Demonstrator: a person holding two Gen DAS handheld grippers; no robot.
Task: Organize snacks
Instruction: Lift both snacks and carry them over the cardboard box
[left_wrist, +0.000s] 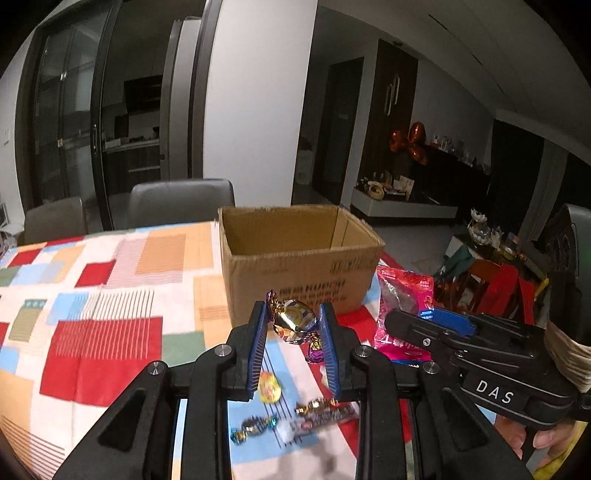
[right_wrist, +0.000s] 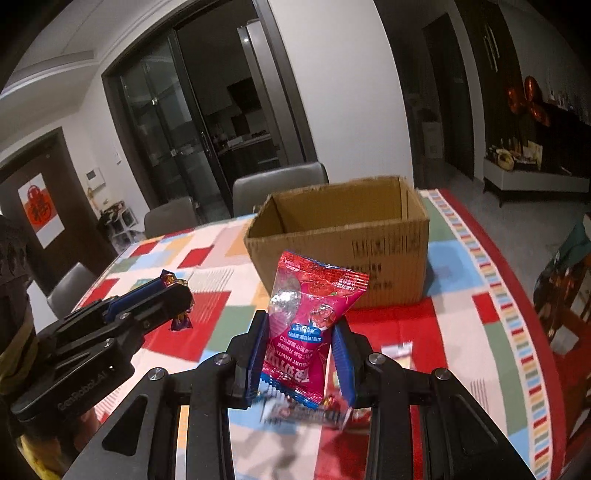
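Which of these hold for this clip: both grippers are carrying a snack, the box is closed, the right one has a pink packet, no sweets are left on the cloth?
1. Both grippers carry a snack. True: the left gripper holds a foil-wrapped candy.
2. The cardboard box is closed. False: its top is open.
3. The right gripper holds a pink packet. True.
4. No sweets remain on the tablecloth. False: several lie below the left jaws.

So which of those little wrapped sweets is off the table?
The gold one with purple twisted ends, gripped in the left tool; the others lie on the cloth.
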